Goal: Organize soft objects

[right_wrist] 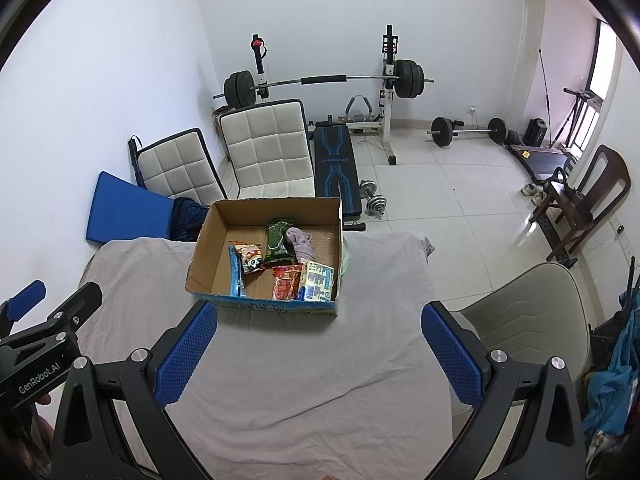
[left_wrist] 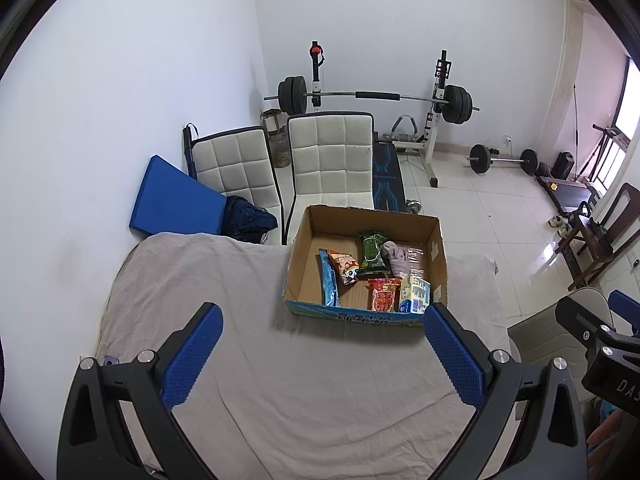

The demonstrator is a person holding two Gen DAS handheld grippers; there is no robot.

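A cardboard box (left_wrist: 436, 256) sits at the far edge of a desk (left_wrist: 280, 380) draped in a wrinkled grey cloth, holding 6 soft items: a blue packet (left_wrist: 329, 280), a cartoon-printed snack bag (left_wrist: 344, 266), a green pouch (left_wrist: 372, 254), a bunched grey cloth (left_wrist: 394, 256), a red packet (left_wrist: 382, 294) and a pale tissue pack (left_wrist: 414, 294). The box's near wall hides the lower ends of the front 3. The left hand-held gripper (left_wrist: 322, 360) hovers above the bare cloth with its blue pads wide apart and nothing between them; the right hand-held gripper (right_wrist: 320, 356) does likewise. Each intrudes only partly into the other's view, cut off at the frame edge. Behind stand 2 white padded chairs (right_wrist: 268, 152) and a barbell rack (right_wrist: 324, 80).
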